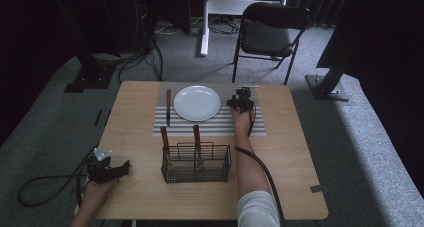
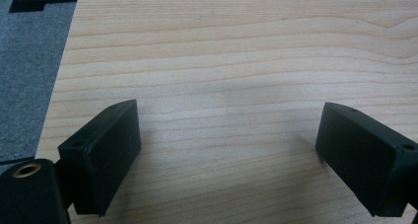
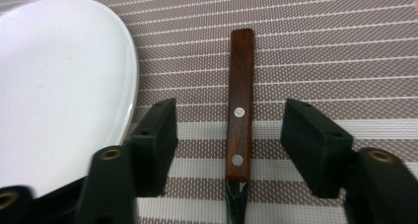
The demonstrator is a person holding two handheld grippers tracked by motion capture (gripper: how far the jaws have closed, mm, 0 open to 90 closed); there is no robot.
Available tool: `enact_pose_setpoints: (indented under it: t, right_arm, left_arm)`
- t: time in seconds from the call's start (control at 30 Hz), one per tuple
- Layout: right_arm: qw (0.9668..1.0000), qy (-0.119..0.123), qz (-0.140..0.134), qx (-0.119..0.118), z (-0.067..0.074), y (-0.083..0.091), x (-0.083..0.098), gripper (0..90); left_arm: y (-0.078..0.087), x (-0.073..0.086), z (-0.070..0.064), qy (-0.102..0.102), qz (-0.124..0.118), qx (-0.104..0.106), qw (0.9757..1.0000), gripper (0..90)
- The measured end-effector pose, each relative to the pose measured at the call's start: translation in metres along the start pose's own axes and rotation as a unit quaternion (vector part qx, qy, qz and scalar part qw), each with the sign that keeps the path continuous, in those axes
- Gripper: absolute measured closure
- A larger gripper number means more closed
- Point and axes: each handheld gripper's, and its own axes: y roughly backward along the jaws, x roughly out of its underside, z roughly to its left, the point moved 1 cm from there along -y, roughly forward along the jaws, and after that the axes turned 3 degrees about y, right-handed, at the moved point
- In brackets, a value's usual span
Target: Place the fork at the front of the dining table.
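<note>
A white plate (image 1: 197,102) sits on a striped placemat (image 1: 215,128) at the back of the wooden table (image 1: 280,152). My right gripper (image 1: 242,103) hovers over the mat just right of the plate. In the right gripper view it (image 3: 231,110) is open, its jaws on either side of a riveted wooden-handled utensil (image 3: 241,120) that lies flat on the mat (image 3: 320,61) beside the plate (image 3: 59,86). Neither jaw touches the handle. My left gripper (image 1: 107,169) rests at the front left corner, open (image 2: 226,130) over bare wood (image 2: 246,46).
Another wooden-handled utensil (image 1: 168,107) lies on the mat left of the plate. A black wire basket (image 1: 196,162) stands in front of the mat with two wooden handles (image 1: 164,136) (image 1: 196,132) sticking up. A folding chair (image 1: 270,34) stands beyond the table.
</note>
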Motion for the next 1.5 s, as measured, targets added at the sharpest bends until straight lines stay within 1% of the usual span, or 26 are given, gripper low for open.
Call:
enact_pose_setpoints:
  t: [0.03,0.07,0.13,0.23,0.3,0.4,0.47,0.5,0.57,0.63,0.67,0.73,0.8,0.93,1.0,1.2,1.3,1.4,1.5]
  right_arm:
    - [1.0,0.001,0.004,-0.001,-0.001,0.002,0.0,27.1]
    - [1.0,0.006,0.006,-0.004,-0.002,0.004,0.0,23.8]
    - [0.9999,0.009,0.004,-0.01,-0.004,0.009,0.002,22.3]
    - [0.9996,0.028,-0.003,-0.006,-0.007,0.016,0.006,16.2]
    - [0.999,0.04,-0.002,-0.017,-0.01,0.019,0.009,13.3]
    - [0.9988,0.044,-0.007,-0.022,-0.012,0.026,0.016,13.6]
    - [0.9982,0.057,-0.006,-0.016,-0.013,0.031,0.02,13.5]
    - [0.9981,0.058,-0.011,-0.016,-0.014,0.034,0.023,13.4]
    - [0.9979,0.059,-0.013,-0.025,-0.016,0.039,0.027,13.5]
    - [0.998,0.056,-0.016,-0.027,-0.017,0.042,0.03,13.5]
    - [0.9979,0.056,-0.02,-0.026,-0.02,0.046,0.035,13.6]
    - [0.9976,0.055,-0.027,-0.033,-0.022,0.053,0.041,13.6]
    - [0.9973,0.056,-0.035,-0.031,-0.024,0.059,0.046,13.7]
    - [0.9968,0.057,-0.042,-0.038,-0.027,0.069,0.057,13.7]
    - [0.9966,0.06,-0.044,-0.036,-0.028,0.072,0.061,13.7]
    - [0.9955,0.062,-0.057,-0.044,-0.026,0.087,0.074,13.7]
    - [0.9948,0.068,-0.063,-0.043,-0.025,0.095,0.081,13.8]
    - [0.9939,0.079,-0.069,-0.034,-0.026,0.103,0.089,13.7]
    - [0.9935,0.082,-0.07,-0.037,-0.028,0.109,0.099,13.7]
  left_arm:
    - [0.0,0.0,0.0,0.0,0.0,0.0,1.0,9.9]
    - [0.0,0.0,0.0,0.0,0.0,0.0,1.0,10.0]
    - [0.0,0.0,0.0,0.0,0.0,0.0,1.0,9.9]
    - [0.0,0.0,0.0,0.0,0.0,0.0,1.0,9.9]
    - [0.0,0.0,0.0,0.0,0.0,0.0,1.0,9.9]
    - [0.0,0.0,0.0,0.0,0.0,0.0,1.0,9.9]
    - [0.0,0.0,0.0,0.0,0.0,0.0,1.0,9.9]
    - [0.0,0.0,0.0,0.0,0.0,0.0,1.0,9.9]
    - [0.0,0.0,0.0,0.0,0.0,0.0,1.0,10.0]
    - [0.0,0.0,0.0,0.001,0.0,-0.001,1.0,10.0]
    - [0.0,0.0,0.0,0.001,0.0,-0.001,1.0,9.9]
    - [0.0,0.0,0.0,0.001,0.0,-0.001,1.0,9.9]
    - [0.0,0.0,0.0,0.001,0.0,-0.001,1.0,9.9]
    - [0.0,0.0,0.0,0.001,0.0,-0.001,1.0,9.9]
    - [0.0,0.0,0.0,0.001,0.0,-0.001,1.0,9.9]
    - [0.0,0.0,0.0,0.001,0.0,-0.001,1.0,9.9]
    - [0.0,0.0,0.0,0.001,0.0,-0.001,1.0,10.0]
    - [0.0,0.0,0.0,0.001,0.0,-0.001,1.0,10.0]
    - [0.0,0.0,0.0,0.001,0.0,-0.001,1.0,9.9]
